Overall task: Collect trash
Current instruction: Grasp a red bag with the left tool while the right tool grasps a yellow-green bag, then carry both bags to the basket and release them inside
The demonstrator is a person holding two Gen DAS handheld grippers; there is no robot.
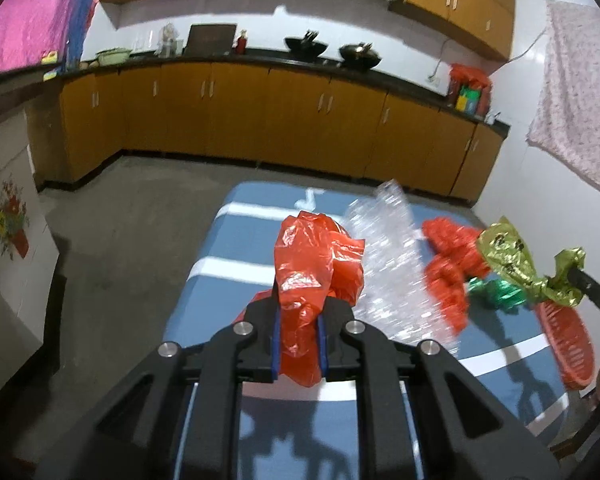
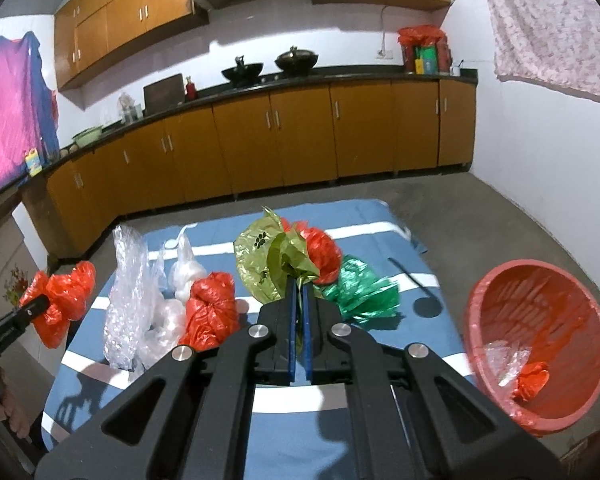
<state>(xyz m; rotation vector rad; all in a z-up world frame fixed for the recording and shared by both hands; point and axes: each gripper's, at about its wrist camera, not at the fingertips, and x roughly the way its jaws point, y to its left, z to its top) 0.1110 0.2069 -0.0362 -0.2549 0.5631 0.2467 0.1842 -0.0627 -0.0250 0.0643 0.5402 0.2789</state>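
My left gripper [image 1: 299,312] is shut on a crumpled red plastic bag [image 1: 314,264] and holds it above the blue striped table [image 1: 228,248]; it shows at the left in the right wrist view [image 2: 62,300]. My right gripper [image 2: 300,292] is shut on a yellow-green plastic bag with paw prints [image 2: 264,264], lifted over the table; it shows at the right in the left wrist view [image 1: 512,260]. A red basket [image 2: 540,340] at the table's right edge holds a clear wrapper [image 2: 504,360] and a red scrap [image 2: 534,380].
On the table lie clear bubble wrap [image 2: 128,300], a white bag [image 2: 186,272], two more red bags [image 2: 212,308] [image 2: 322,256] and a green bag [image 2: 360,292]. Wooden kitchen cabinets [image 2: 300,136] line the far wall beyond a grey floor.
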